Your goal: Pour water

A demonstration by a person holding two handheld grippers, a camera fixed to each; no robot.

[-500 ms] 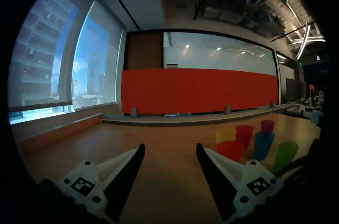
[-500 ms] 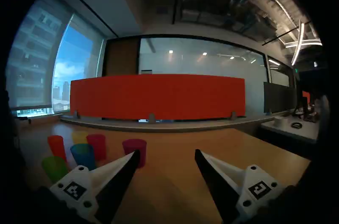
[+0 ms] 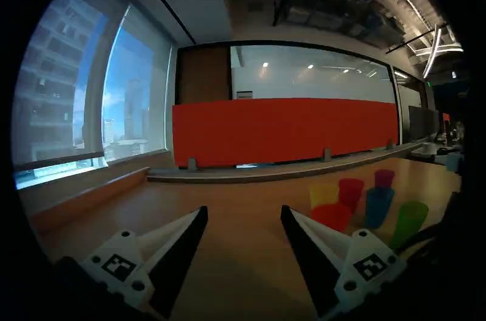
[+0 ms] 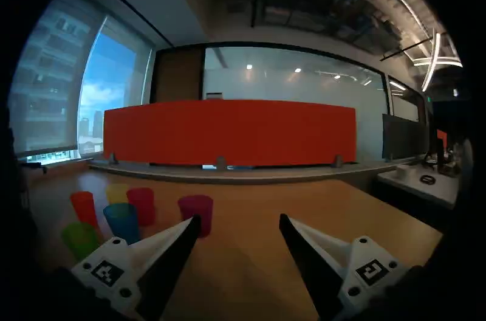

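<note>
Several coloured plastic cups stand in a group on the wooden table (image 3: 243, 242). In the left gripper view they sit right of my open left gripper (image 3: 243, 216): an orange cup (image 3: 331, 216), yellow cup (image 3: 322, 193), red cup (image 3: 350, 190), blue cup (image 3: 378, 206), green cup (image 3: 409, 221) and purple cup (image 3: 383, 179). In the right gripper view the same group lies left of my open right gripper (image 4: 238, 224): a purple cup (image 4: 195, 213), red cup (image 4: 141, 204), blue cup (image 4: 121, 221), orange cup (image 4: 83, 208), yellow cup (image 4: 115, 192) and green cup (image 4: 79, 239). Both grippers hold nothing.
A long red divider panel (image 3: 282, 129) stands along the table's far edge. Large windows (image 3: 130, 96) line the left wall. A second desk (image 4: 422, 187) with small items sits at the right.
Both cameras have tilted slightly, so the cups and divider sit a little higher or shifted in view. Gripper openings are unchanged.
</note>
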